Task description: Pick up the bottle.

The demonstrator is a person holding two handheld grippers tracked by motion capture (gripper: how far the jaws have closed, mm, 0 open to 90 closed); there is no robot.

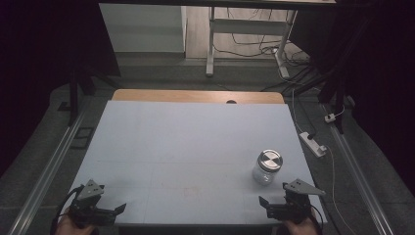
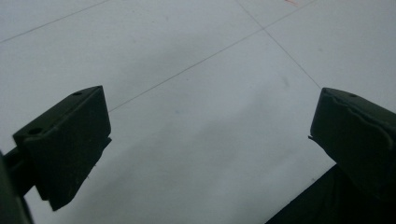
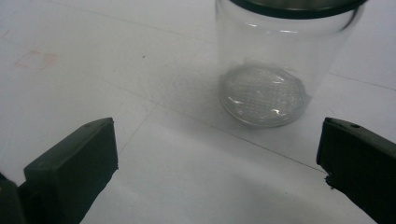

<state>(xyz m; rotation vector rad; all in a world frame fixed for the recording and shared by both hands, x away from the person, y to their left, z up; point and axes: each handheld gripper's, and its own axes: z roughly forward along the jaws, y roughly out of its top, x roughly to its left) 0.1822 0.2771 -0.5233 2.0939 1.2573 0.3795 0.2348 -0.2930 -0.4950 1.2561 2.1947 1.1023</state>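
A clear glass jar (image 1: 266, 168) with a silver metal lid stands upright on the white table (image 1: 195, 147), toward the front right. In the right gripper view the jar (image 3: 275, 70) is just ahead of the jaws, slightly right of centre. My right gripper (image 1: 274, 203) rests at the front edge a little nearer than the jar, open and holding nothing; its jaws stand wide apart (image 3: 217, 163). My left gripper (image 1: 110, 211) sits at the front left corner, open too, over bare white tabletop (image 2: 210, 135).
A wooden strip (image 1: 195, 96) borders the table's far edge. Metal rails run along the floor on both sides. A power strip (image 1: 313, 143) and cables lie on the floor to the right. A desk frame (image 1: 244, 39) stands beyond.
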